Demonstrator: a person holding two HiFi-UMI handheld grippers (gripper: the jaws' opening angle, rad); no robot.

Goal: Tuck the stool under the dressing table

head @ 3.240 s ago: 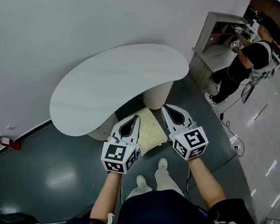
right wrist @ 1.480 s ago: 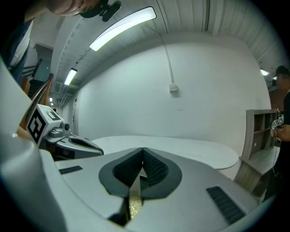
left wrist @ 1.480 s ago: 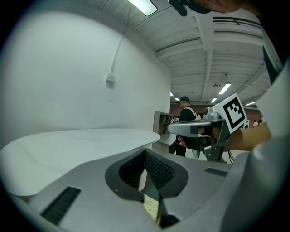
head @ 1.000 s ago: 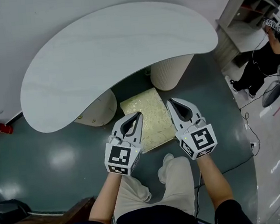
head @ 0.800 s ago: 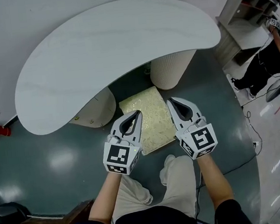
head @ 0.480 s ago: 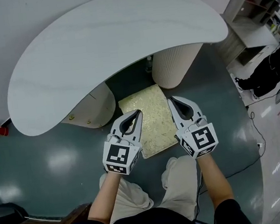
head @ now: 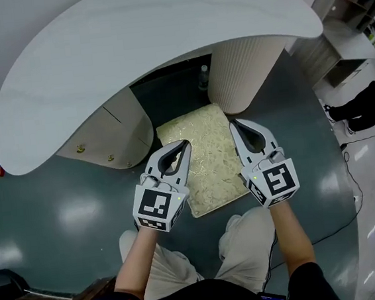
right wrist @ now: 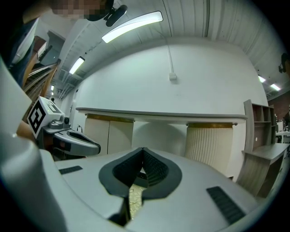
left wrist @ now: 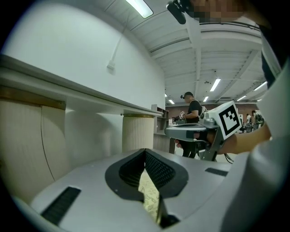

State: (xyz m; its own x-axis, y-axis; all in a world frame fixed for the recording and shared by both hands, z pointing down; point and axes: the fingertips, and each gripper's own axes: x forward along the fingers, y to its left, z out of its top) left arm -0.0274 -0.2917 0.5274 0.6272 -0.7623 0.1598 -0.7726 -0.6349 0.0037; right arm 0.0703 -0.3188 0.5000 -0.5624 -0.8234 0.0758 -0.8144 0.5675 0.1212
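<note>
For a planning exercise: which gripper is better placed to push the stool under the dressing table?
Left, only slightly: left gripper sits nearer the near edge of the stool; right gripper flanks it further forward. Both jaws shut.

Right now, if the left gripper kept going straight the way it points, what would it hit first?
Most likely the dressing table's ribbed pedestal, which stands dead ahead of the left gripper in its own view. The stool seat lies below that line, so clearance is uncertain.
</note>
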